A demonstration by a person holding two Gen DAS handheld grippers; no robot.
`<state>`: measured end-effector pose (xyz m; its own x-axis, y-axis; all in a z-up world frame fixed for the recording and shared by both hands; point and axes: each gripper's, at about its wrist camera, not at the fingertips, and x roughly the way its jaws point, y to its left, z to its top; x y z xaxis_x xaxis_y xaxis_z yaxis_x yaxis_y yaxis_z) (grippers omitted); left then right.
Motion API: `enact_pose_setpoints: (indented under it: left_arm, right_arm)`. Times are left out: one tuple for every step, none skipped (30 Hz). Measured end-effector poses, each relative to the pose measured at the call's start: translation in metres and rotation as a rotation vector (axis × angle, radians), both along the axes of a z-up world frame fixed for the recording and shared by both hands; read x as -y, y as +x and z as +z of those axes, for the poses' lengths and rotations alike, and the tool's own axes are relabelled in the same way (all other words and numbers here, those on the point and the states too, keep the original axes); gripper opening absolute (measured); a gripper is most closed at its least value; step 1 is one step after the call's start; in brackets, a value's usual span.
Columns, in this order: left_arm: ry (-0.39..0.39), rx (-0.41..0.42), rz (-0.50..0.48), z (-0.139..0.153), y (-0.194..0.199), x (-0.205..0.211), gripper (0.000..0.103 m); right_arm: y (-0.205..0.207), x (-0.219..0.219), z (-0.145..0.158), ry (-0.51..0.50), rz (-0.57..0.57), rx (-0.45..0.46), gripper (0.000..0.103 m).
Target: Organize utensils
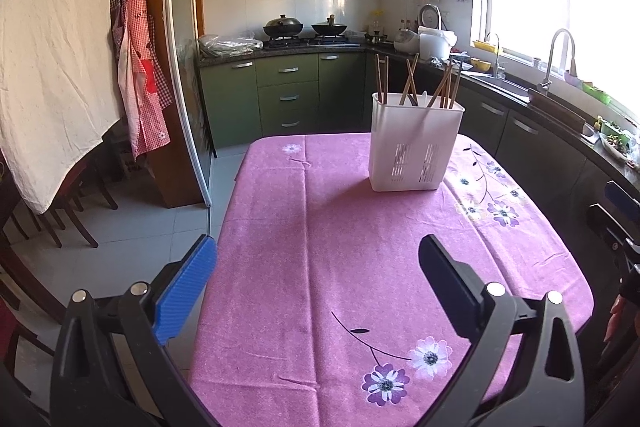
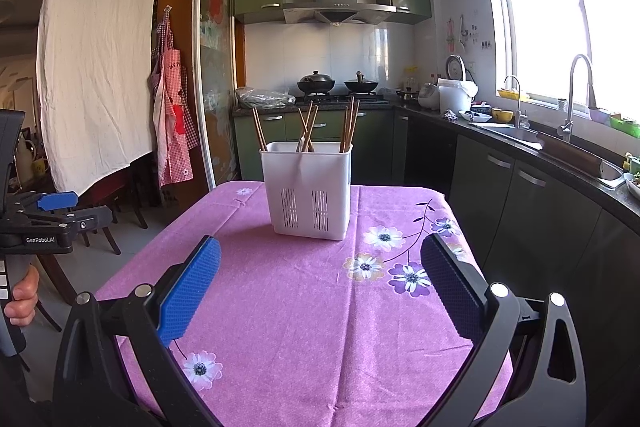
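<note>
A white plastic utensil holder [image 1: 414, 145] stands upright at the far end of the pink flowered tablecloth [image 1: 340, 247]. Several brown chopsticks [image 1: 410, 79] and a white utensil handle stick out of it. It also shows in the right wrist view [image 2: 308, 191], with the chopsticks [image 2: 308, 125] leaning in its compartments. My left gripper [image 1: 318, 267] is open and empty, above the near half of the table. My right gripper [image 2: 320, 267] is open and empty, well short of the holder. The left gripper also shows at the left edge of the right wrist view [image 2: 56, 203].
The table [image 2: 280, 327] stands in a kitchen. Green cabinets [image 1: 280, 95] and a stove with two woks [image 1: 304, 27] are behind. A counter with sink and tap [image 2: 576, 95] runs along the right. Chairs [image 1: 72, 211] and a hung white cloth [image 1: 52, 47] are on the left.
</note>
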<state>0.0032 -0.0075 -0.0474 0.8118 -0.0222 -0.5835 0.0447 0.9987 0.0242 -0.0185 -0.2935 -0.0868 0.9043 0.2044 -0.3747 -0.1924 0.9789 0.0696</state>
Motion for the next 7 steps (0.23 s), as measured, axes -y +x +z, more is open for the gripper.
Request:
enact_pose_setpoints:
  left_arm:
    - [-0.006, -0.005, -0.003, 0.0000, 0.0004, -0.0006, 0.096]
    - [-0.008, -0.006, -0.004, 0.0002, 0.0004, -0.0010, 0.096]
    - [-0.008, -0.004, -0.005, 0.0003, 0.0002, -0.0010, 0.096]
    - [-0.006, -0.003, -0.007, 0.0003, 0.0004, -0.0004, 0.096]
    - [-0.003, -0.003, -0.010, 0.0001, 0.0005, 0.0001, 0.096]
    - [-0.003, -0.003, -0.012, -0.0002, 0.0006, 0.0006, 0.096]
    - [-0.004, -0.003, -0.014, -0.0006, 0.0007, 0.0012, 0.096]
  right_arm:
    - [0.0000, -0.0001, 0.0000, -0.001, -0.001, 0.000, 0.098]
    - [0.0000, 0.0001, 0.0001, -0.001, 0.000, 0.000, 0.098]
    - [0.0001, 0.0001, 0.0000, 0.000, 0.000, 0.000, 0.098]
    - [0.0000, 0.0000, 0.0001, 0.000, 0.001, 0.000, 0.098]
    - [0.0003, -0.0001, -0.0002, -0.001, 0.001, -0.001, 0.098]
    - [0.0007, -0.0003, -0.0004, -0.001, 0.001, -0.002, 0.098]
    - [0.0007, -0.0001, -0.0005, -0.001, 0.001, -0.002, 0.098]
